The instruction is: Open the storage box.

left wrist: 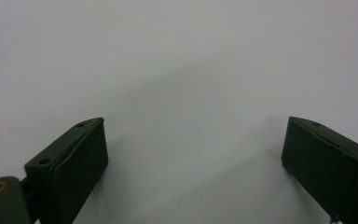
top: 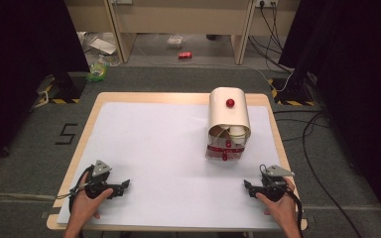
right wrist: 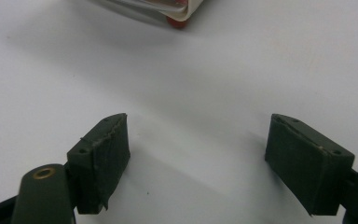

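**Both grippers at the near edge, jaws wide**

Left gripper and right gripper rest near the table's front edge, jaws wide, holding nothing; white sheet bare between them; cream box with red knob stands toward the far right edge.

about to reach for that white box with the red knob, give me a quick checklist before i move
1. left gripper open, nothing held: ok
2. right gripper open, nothing held: ok
3. white box upright on the table, far right: ok
4. red knob visible on top: ok
5. Path from either gripper to the box free of other objects: ok
6. Contents at the box's open front secure: cannot tell
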